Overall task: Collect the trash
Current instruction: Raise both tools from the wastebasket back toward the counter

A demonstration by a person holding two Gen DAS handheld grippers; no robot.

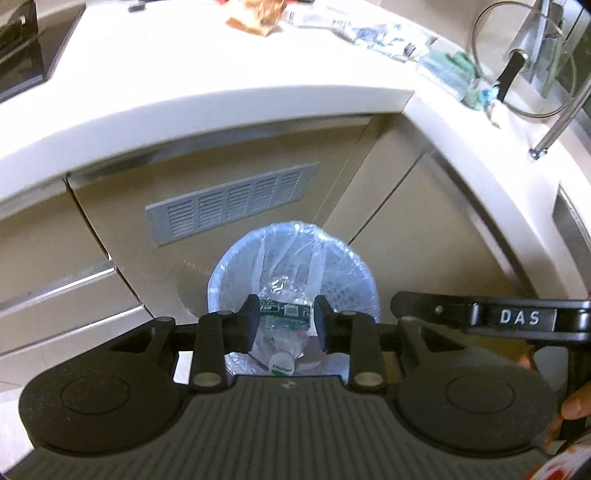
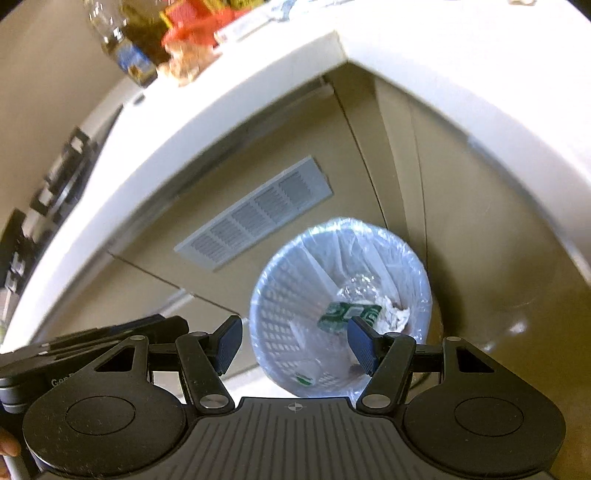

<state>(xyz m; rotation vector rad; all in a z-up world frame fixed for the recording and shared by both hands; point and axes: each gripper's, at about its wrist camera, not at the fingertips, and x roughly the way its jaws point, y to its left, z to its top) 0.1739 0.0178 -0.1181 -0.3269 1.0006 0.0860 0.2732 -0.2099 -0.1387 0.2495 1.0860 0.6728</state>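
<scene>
Positioned above the waste bin point(image 1: 213, 284), both claws pointing steeply down into it. Left gripper point(image 1: 284, 314): parted to a narrow gap, nothing clamped, pads clear of any object. Right gripper point(image 2: 295, 343): spread wide, likewise empty. Lined with a clear plastic bag and standing on the floor in the inside corner of the beige cabinets, just below the grey vent grille point(image 1: 232, 203). Already inside the bin: a crushed clear plastic bottle point(image 1: 280, 288) with a green label, white cap toward the near side, framed between the left fingers only by line of sight; beside it, in the right wrist view, a crumpled white paper wad point(image 2: 395, 314). Still up on the white countertop point(image 1: 184, 74): scattered wrappers point(image 1: 369, 33), blurred, details not legible.
</scene>
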